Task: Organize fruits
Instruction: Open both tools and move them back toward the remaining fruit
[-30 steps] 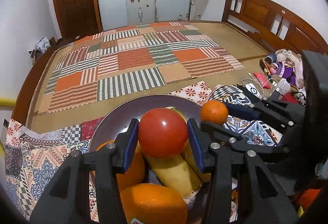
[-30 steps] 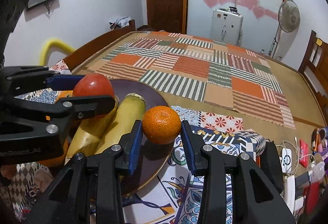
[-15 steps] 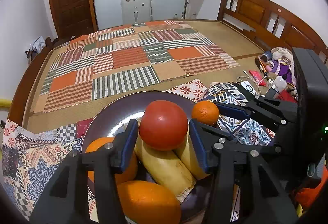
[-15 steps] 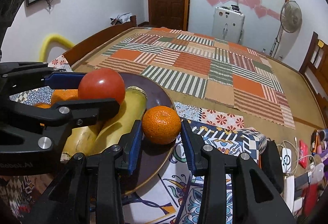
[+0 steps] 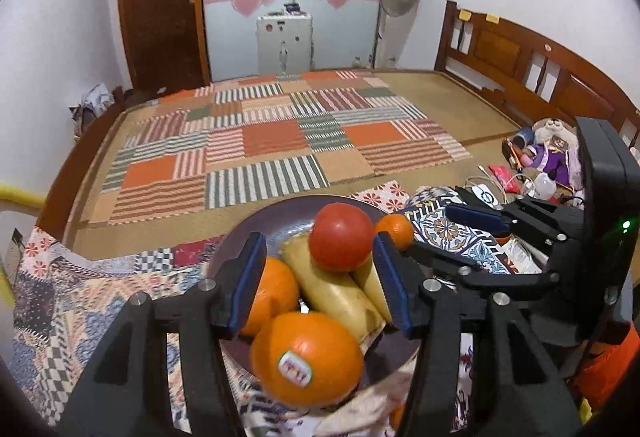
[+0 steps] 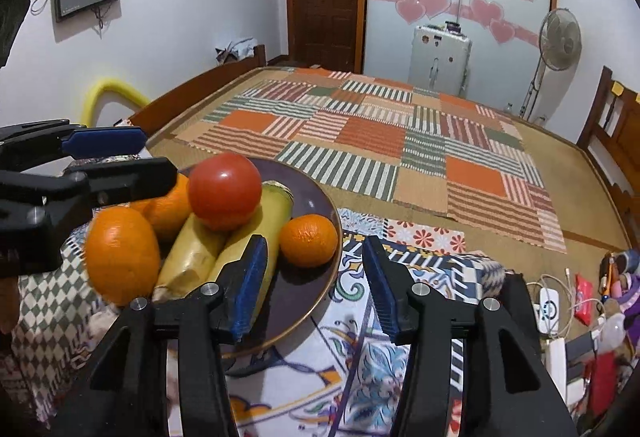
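Note:
A dark purple plate (image 6: 316,205) (image 5: 280,221) sits on a patterned cloth and holds the fruit. A red tomato (image 5: 341,243) (image 6: 225,189) rests on top of two bananas (image 5: 332,293) (image 6: 244,233). Two large oranges (image 5: 306,357) (image 6: 120,253) lie at the plate's near side. A small mandarin (image 6: 308,240) (image 5: 394,231) lies on the plate's right part. My left gripper (image 5: 320,281) is open, its jaws apart and clear of the tomato. My right gripper (image 6: 314,281) is open, drawn back from the mandarin.
The plate stands at the edge of a bed with a patchwork mat (image 5: 272,141). Toys, cables and a power strip (image 6: 560,301) lie to the right. A wooden headboard (image 5: 520,61) is at the right, a fan (image 6: 558,33) and white case (image 6: 440,57) behind.
Both grippers opened and pulled back. The tomato was let go onto the bananas and the mandarin was let go onto the plate.

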### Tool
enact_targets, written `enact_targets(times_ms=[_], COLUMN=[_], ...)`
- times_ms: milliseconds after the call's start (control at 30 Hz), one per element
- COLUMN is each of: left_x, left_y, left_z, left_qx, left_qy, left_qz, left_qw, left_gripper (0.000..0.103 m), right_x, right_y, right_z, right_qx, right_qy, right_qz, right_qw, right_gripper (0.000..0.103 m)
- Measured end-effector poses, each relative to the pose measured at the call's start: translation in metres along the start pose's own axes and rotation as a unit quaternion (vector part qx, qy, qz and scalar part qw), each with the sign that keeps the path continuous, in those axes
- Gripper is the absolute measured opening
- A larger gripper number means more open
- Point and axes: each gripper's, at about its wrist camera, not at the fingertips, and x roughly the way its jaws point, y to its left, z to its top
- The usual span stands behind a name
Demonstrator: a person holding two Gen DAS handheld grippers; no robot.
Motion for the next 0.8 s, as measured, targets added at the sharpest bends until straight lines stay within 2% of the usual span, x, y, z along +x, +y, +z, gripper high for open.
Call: enact_targets(times_ms=[333,567,800], left_x=[-0.062,-0.076,-0.068], left_y=[0.016,0.02,0.016], left_z=[-0.029,-0.065,-0.099], left_qx=[-0.017,-0.015,-0.008], left_qy=[-0.034,-0.018,0.012], left_qz=[0.025,0.029,0.012], left_qw=[0.999,0.9993,0.9998], left_gripper=[0.061,0.062,0.062], right_x=[-0.06,-0.069,-0.053], right_y=[0.023,0.04,0.056], right_z=[-0.011,-0.033,-0.058], right_qx=[-0.013,-0.019,-0.017], right_qy=[-0.042,-0.04,-0.01], right_qz=[0.006,0.022,0.041], right_qw=[0.999,0.999,0.999], right_gripper=[0.046,0.046,0.047])
